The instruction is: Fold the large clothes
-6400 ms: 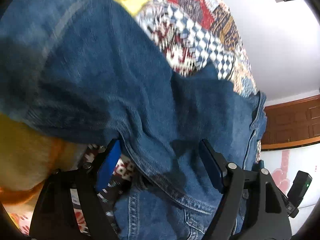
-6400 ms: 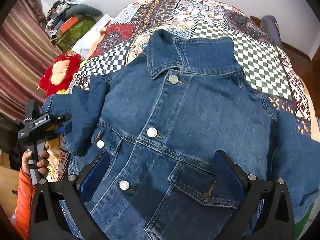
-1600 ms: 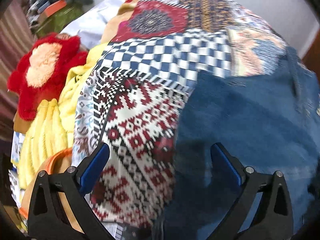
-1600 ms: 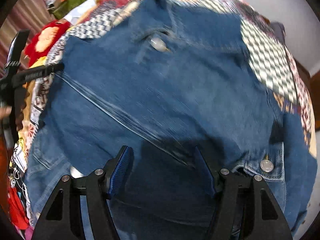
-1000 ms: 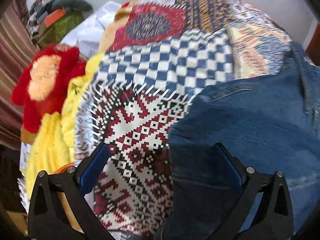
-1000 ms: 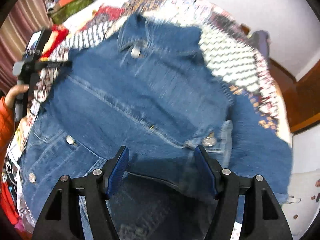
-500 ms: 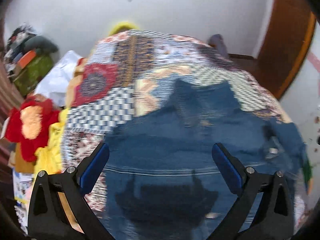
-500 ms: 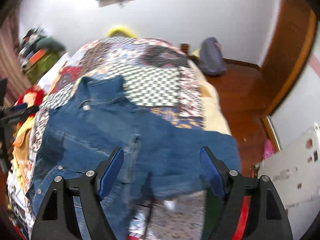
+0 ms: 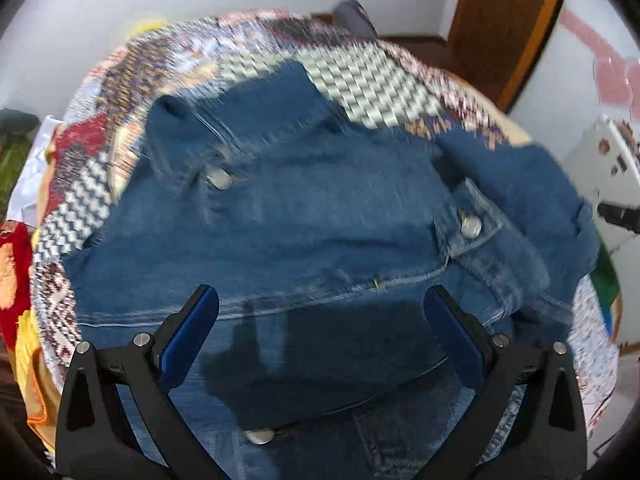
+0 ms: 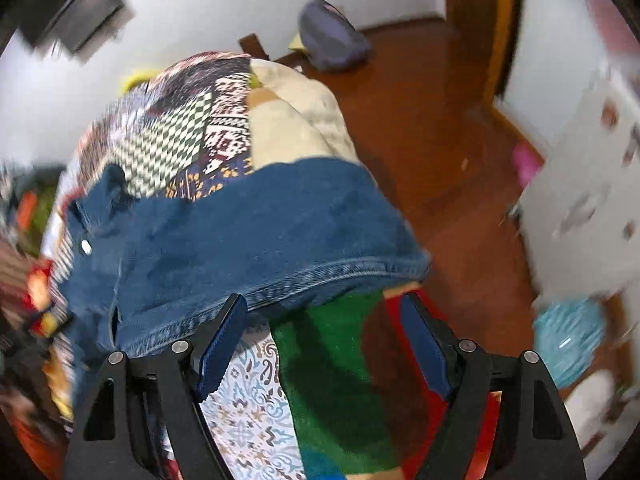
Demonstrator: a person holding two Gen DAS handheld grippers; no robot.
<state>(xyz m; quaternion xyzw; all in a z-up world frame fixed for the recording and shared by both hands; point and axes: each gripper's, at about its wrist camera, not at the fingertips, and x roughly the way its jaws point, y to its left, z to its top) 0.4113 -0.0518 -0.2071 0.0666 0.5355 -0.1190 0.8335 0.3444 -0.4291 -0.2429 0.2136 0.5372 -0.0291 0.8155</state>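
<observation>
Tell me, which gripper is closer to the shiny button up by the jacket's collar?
Left. The left gripper hangs open over the jacket's middle, the collar button just ahead. The right gripper is open at the sleeve hem, the button far across.

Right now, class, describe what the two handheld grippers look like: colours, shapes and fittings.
Both match. The left gripper and right gripper each have two black angular fingers with triangular cut-outs, round silver screws at the joints, and flat blue pads on the inner faces.
</observation>
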